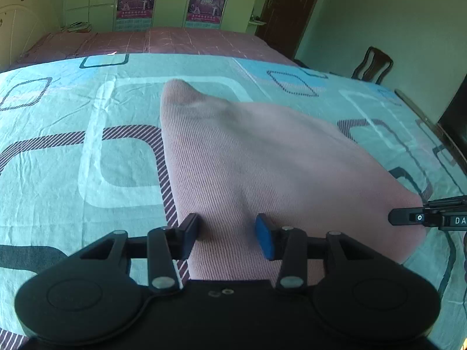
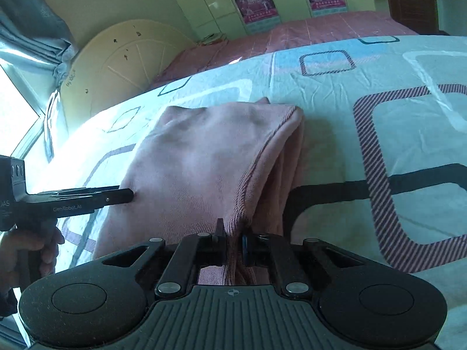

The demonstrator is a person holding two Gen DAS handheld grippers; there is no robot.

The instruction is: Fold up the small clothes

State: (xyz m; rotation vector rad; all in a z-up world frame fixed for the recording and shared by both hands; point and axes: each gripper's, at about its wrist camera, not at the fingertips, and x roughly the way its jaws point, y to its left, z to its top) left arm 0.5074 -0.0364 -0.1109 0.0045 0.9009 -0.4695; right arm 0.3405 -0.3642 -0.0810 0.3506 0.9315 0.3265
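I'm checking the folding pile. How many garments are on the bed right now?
1: a pink knit garment lying on the patterned bedsheet, its ribbed edge pinched in the right gripper. Anything beneath it would be hidden.

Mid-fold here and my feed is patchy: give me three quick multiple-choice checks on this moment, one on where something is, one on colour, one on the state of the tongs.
1. Where does the pink garment lie?
A. on the patterned bedsheet
B. on the chair
C. on the floor

2. What colour are the pads of the left tongs?
A. red
B. blue
C. white

3. What are the right tongs doing?
A. standing wide open
B. pinching the garment's ribbed edge
C. holding a hanger

Answers: 1 A, the sheet shows all around it. 2 B, one pad face shows blue. 3 B, bunched pink fabric sits clamped between the nearly shut fingers.
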